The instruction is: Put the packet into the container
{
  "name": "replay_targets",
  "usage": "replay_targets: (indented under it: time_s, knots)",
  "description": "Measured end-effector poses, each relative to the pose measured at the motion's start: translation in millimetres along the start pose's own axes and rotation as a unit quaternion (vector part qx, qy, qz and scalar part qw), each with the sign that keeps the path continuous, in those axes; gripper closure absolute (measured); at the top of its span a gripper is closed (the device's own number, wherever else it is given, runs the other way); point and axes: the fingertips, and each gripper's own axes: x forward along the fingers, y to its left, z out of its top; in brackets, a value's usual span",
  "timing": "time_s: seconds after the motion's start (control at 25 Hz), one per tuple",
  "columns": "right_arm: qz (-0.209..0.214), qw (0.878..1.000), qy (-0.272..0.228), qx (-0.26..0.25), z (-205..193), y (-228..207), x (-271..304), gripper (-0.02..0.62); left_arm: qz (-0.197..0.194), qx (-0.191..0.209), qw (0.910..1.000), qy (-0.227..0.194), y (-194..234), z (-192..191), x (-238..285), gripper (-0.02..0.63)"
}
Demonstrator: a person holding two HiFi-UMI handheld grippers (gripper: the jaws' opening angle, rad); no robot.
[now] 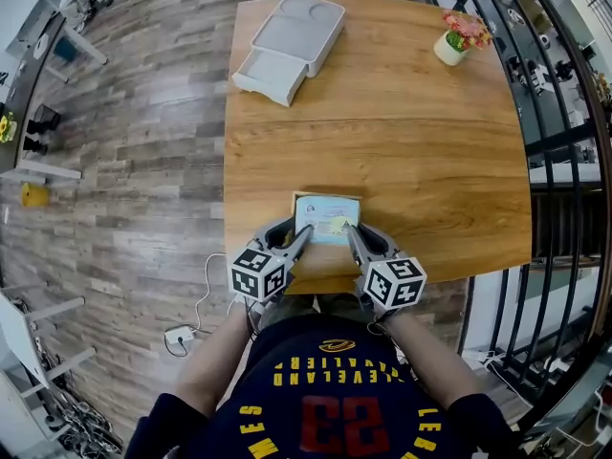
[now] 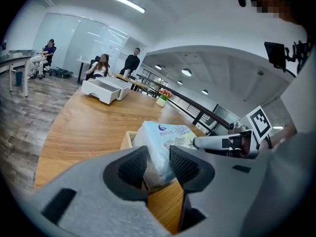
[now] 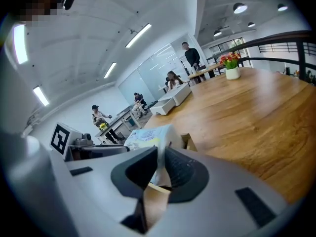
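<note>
A pale blue and white packet (image 1: 328, 220) sits partly inside a small wooden container (image 1: 298, 199) near the table's front edge, its top sticking out above the rim. My left gripper (image 1: 304, 232) is shut on the packet's near left corner, and my right gripper (image 1: 354, 234) is shut on its near right corner. In the left gripper view, the packet (image 2: 165, 137) is pinched between the dark pads of the left gripper (image 2: 158, 164), above the box rim (image 2: 129, 138). In the right gripper view, the right gripper (image 3: 160, 169) squeezes the packet (image 3: 148, 137) thin beside the box wall (image 3: 189, 142).
A white tray with a drawer (image 1: 292, 41) stands at the table's far left, and a small flower pot (image 1: 457, 38) at the far right. A railing (image 1: 564, 161) runs along the right. A cable and plug (image 1: 182, 335) lie on the floor. People sit in the background (image 2: 101, 65).
</note>
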Motion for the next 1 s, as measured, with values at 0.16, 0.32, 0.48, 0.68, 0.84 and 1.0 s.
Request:
replay_targets:
  time_s: [0.16, 0.32, 0.48, 0.68, 0.84, 1.0]
  knots:
    - [-0.012, 1.0, 0.009, 0.0, -6, -5, 6, 0.541, -0.001, 0.002, 0.9999, 0.015, 5, -5, 6, 0.453]
    - [-0.019, 1.0, 0.015, 0.001, -13, -9, 10, 0.543, 0.001, 0.024, 0.9995, 0.021, 4, -6, 7, 0.454]
    - [-0.023, 1.0, 0.02, 0.0, -19, -13, 13, 0.545, 0.004, 0.043, 0.9988, 0.025, 4, -7, 8, 0.454]
    - [-0.03, 0.999, 0.024, 0.005, -24, -16, 14, 0.546, 0.01, 0.075, 0.9967, 0.03, 1, -10, 9, 0.451]
    - [-0.033, 0.999, 0.029, 0.008, -23, -19, 13, 0.546, 0.01, 0.078, 0.9965, 0.028, -4, -8, 11, 0.443]
    - [-0.033, 0.999, 0.034, 0.005, -26, -19, 16, 0.547, 0.013, 0.077, 0.9967, 0.025, -2, -8, 10, 0.442]
